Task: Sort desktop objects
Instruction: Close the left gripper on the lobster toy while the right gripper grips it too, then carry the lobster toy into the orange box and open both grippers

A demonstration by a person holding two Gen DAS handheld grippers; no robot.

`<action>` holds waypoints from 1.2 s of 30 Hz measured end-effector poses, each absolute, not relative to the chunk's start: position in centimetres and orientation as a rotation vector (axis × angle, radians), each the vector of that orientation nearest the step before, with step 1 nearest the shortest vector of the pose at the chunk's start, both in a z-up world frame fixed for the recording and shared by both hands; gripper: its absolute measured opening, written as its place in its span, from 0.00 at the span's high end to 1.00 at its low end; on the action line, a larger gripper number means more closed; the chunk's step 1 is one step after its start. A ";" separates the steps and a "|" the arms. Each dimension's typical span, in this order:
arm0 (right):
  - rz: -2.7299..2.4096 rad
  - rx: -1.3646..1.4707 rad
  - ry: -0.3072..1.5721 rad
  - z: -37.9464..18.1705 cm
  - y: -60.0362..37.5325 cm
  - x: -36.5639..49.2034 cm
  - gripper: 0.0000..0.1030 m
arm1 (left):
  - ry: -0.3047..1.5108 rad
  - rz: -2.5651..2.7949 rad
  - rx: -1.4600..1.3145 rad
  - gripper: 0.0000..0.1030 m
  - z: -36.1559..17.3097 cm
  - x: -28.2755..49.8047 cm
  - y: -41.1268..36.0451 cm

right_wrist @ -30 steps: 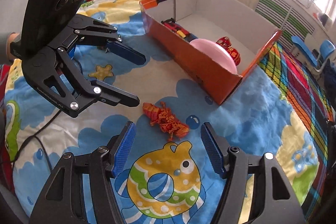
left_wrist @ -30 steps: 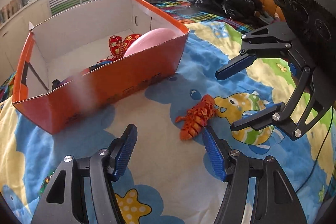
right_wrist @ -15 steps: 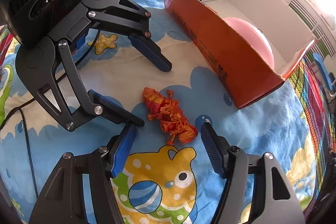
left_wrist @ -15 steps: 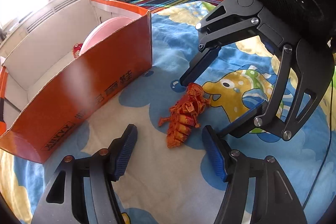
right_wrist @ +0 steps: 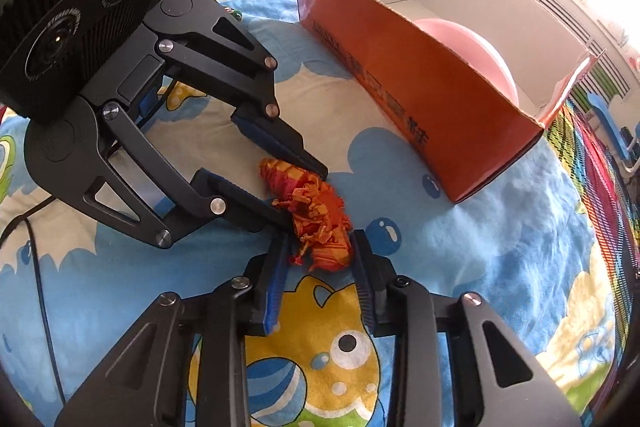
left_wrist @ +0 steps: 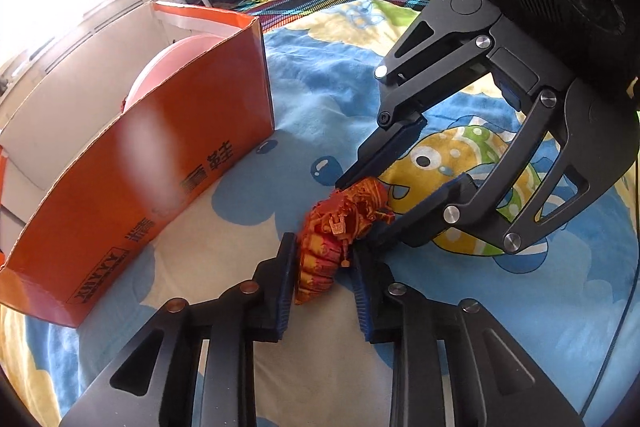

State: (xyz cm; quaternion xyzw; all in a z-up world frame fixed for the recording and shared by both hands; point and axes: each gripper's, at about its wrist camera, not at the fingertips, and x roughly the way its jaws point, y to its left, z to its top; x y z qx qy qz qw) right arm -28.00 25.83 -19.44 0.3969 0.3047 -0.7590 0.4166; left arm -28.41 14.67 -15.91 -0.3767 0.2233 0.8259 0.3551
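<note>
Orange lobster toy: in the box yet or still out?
Out. The lobster toy lies on the blanket beside the orange box, between both tongs, left and right.

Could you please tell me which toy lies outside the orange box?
The orange lobster, lying on the cartoon blanket; the pink ball sits inside the box.

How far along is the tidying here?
Partly done: a pink ball already sits in the orange box. In hand: both the left gripper and right gripper straddle the orange lobster toy on the blanket. Left: lifting it into the box.
</note>
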 end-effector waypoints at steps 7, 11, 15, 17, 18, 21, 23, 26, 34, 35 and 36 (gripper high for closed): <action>-1.930 0.992 0.748 -18.7 26.0 -27.3 0.74 | 0.542 2.136 -0.956 0.79 -15.2 -27.7 13.8; -1.934 0.955 0.791 -18.1 25.6 -26.3 0.74 | 0.533 2.141 -0.954 0.79 -14.6 -27.4 13.4; -1.949 0.942 0.772 -17.2 24.6 -26.5 0.74 | 0.499 2.163 -0.963 0.79 -13.8 -27.3 12.4; -1.944 0.933 0.771 -16.7 24.1 -26.3 0.74 | 0.505 2.171 -0.955 0.79 -13.3 -27.1 11.9; -1.942 0.927 0.770 -16.5 23.9 -26.2 0.74 | 0.511 2.179 -0.948 0.79 -13.0 -26.9 11.7; -1.938 0.919 0.753 -15.8 23.6 -26.1 0.74 | 0.505 2.195 -0.939 0.79 -12.1 -26.8 10.9; -1.939 0.908 0.745 -15.1 23.2 -26.0 0.74 | 0.487 2.203 -0.937 0.79 -11.4 -27.0 10.3; -1.941 0.891 0.752 -14.5 23.1 -26.0 0.74 | 0.468 2.207 -0.938 0.79 -10.1 -27.3 9.4; -1.953 0.843 0.768 -10.6 19.9 -26.7 0.74 | 0.484 2.218 -0.909 0.79 -5.8 -27.7 7.4; -1.952 0.839 0.770 -10.0 19.7 -26.8 0.74 | 0.492 2.224 -0.903 0.79 -5.2 -27.9 7.2; -1.949 0.838 0.773 -9.5 19.5 -27.1 0.74 | 0.496 2.229 -0.899 0.79 -4.7 -28.2 7.1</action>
